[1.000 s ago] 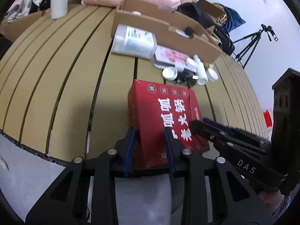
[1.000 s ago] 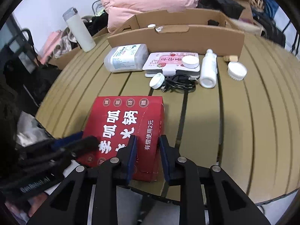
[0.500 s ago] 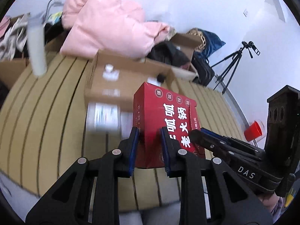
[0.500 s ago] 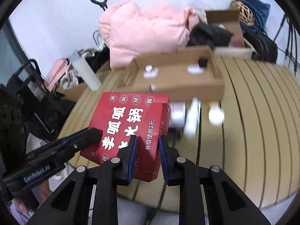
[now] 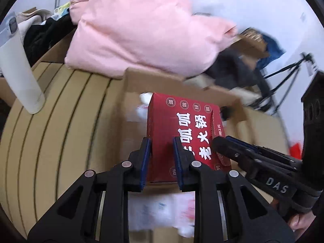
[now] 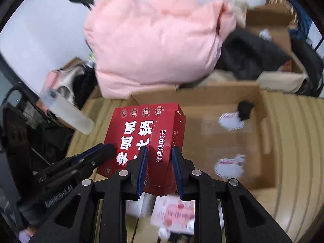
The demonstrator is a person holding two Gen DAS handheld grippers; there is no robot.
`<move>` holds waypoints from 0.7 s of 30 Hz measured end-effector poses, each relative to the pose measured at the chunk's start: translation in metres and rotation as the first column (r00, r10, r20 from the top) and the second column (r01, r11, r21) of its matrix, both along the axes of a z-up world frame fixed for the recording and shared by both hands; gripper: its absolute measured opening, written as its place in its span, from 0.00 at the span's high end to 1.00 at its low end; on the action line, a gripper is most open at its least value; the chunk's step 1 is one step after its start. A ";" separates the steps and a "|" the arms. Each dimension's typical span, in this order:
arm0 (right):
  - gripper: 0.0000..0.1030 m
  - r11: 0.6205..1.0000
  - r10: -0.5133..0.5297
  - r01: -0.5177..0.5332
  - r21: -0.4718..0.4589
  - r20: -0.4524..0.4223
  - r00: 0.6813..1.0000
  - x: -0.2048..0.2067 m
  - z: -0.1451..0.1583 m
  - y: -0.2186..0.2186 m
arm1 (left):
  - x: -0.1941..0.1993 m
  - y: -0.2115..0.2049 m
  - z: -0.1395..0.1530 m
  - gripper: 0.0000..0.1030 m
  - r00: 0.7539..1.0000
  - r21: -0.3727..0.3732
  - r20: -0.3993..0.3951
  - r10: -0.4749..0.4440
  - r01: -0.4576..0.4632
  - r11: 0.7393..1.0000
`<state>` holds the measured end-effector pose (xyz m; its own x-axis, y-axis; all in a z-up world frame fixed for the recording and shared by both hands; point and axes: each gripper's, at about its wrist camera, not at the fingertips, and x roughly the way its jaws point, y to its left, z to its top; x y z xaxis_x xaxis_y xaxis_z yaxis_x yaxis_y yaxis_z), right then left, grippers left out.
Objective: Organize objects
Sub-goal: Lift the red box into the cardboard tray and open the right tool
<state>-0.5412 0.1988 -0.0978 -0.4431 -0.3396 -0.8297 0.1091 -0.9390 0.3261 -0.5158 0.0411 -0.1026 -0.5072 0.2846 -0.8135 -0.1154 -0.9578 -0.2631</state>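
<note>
Being pinched at its near edge by the left gripper [image 5: 161, 158] and the right gripper [image 6: 160, 169], the red box [image 6: 141, 139] is being held in the air over the cardboard box [image 6: 263, 121] at the slatted table's [image 5: 50, 131] far edge.

Each fisheye view sits just behind its own gripper and looks forward and steeply down along the fingers. Both close views share the red box [image 5: 182, 133] [image 6: 141, 133] at frame centre, the cardboard box [image 5: 239, 103] [image 6: 263, 109] behind it, and the pink bedding [image 5: 141, 26] [image 6: 154, 40] across the top.
</note>
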 end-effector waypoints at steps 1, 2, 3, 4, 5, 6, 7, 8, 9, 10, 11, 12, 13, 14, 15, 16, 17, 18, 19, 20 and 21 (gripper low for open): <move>0.74 1.000 0.004 -0.004 0.000 0.022 1.000 -0.004 -0.010 -0.004 | -0.003 0.000 -0.011 0.82 1.000 -0.039 0.008 0.003 -0.002 0.999; 0.74 1.000 0.008 -0.008 0.008 0.060 0.998 -0.010 -0.027 -0.010 | -0.003 0.001 -0.017 0.82 1.000 -0.080 0.006 -0.005 0.005 0.997; 0.74 1.000 0.008 -0.008 0.007 0.083 0.996 -0.013 -0.039 -0.014 | -0.003 0.003 -0.023 0.82 1.000 -0.132 0.000 -0.016 0.016 0.991; 0.74 1.000 0.010 -0.010 -0.004 0.100 0.995 -0.014 -0.047 -0.015 | -0.002 0.006 -0.027 0.82 0.999 -0.192 -0.004 -0.034 0.032 0.981; 0.73 1.000 0.014 -0.010 -0.028 0.129 0.992 -0.017 -0.058 -0.017 | -0.003 0.006 -0.027 0.81 0.999 -0.217 -0.010 -0.046 0.043 0.975; 0.70 0.999 0.016 -0.009 -0.046 0.143 0.990 -0.018 -0.063 -0.018 | 0.000 0.006 -0.026 0.81 0.998 -0.231 -0.024 -0.055 0.048 0.972; 0.70 0.998 0.016 -0.007 -0.061 0.149 0.989 -0.018 -0.066 -0.018 | 0.004 0.004 -0.022 0.80 0.997 -0.234 -0.046 -0.059 0.047 0.971; 0.70 0.998 0.020 -0.010 -0.066 0.152 0.988 -0.019 -0.067 -0.018 | 0.008 0.002 -0.015 0.80 0.996 -0.233 -0.062 -0.065 0.048 0.971; 0.70 0.998 0.026 -0.017 -0.061 0.146 0.989 -0.017 -0.065 -0.018 | 0.011 0.000 -0.009 0.80 0.995 -0.228 -0.073 -0.070 0.052 0.972; 0.69 0.998 0.027 -0.020 -0.053 0.139 0.990 -0.014 -0.061 -0.016 | 0.014 -0.005 0.000 0.80 0.994 -0.221 -0.081 -0.074 0.054 0.974; 0.69 0.998 0.028 -0.022 -0.051 0.130 0.991 -0.010 -0.054 -0.012 | 0.018 -0.009 0.008 0.80 0.993 -0.218 -0.089 -0.073 0.052 0.975; 0.69 0.998 0.034 -0.028 -0.059 0.109 0.994 -0.003 -0.042 -0.006 | 0.021 -0.013 0.018 0.80 0.993 -0.212 -0.099 -0.071 0.049 0.976; 0.69 0.998 0.035 -0.030 -0.062 0.086 0.996 0.003 -0.029 0.000 | 0.027 -0.018 0.033 0.79 0.992 -0.203 -0.108 -0.066 0.043 0.978; 0.67 0.998 0.033 -0.030 -0.055 0.055 0.998 0.010 -0.013 0.008 | 0.032 -0.021 0.044 0.75 0.992 -0.198 -0.111 -0.061 0.038 0.979; 0.66 0.999 0.030 -0.029 -0.040 0.020 0.999 0.020 0.005 0.017 | 0.038 -0.025 0.055 0.65 0.992 -0.193 -0.113 -0.059 0.036 0.980; 0.61 0.999 0.026 -0.027 -0.025 -0.009 1.000 0.030 0.021 0.027 | 0.049 -0.030 0.071 0.59 0.992 -0.193 -0.110 -0.059 0.037 0.981; 0.51 1.000 0.027 -0.028 -0.006 -0.038 0.999 0.042 0.038 0.038 | 0.058 -0.033 0.081 0.52 0.993 -0.199 -0.105 -0.060 0.039 0.979; 0.43 0.999 0.034 -0.033 0.017 -0.064 0.997 0.055 0.056 0.049 | 0.068 -0.036 0.092 0.52 0.992 -0.210 -0.103 -0.069 0.046 0.977; 0.28 0.999 0.040 -0.037 0.039 -0.083 0.996 0.066 0.071 0.058 | 0.084 -0.040 0.106 0.51 0.991 -0.224 -0.110 -0.078 0.052 0.973; 0.20 0.997 0.041 -0.033 0.073 -0.112 0.993 0.084 0.090 0.071 | 0.097 -0.044 0.117 0.43 0.990 -0.234 -0.115 -0.077 0.049 0.971; 0.20 0.996 0.038 -0.026 0.091 -0.132 0.991 0.096 0.101 0.079 | 0.108 -0.047 0.126 0.34 0.991 -0.241 -0.115 -0.075 0.045 0.970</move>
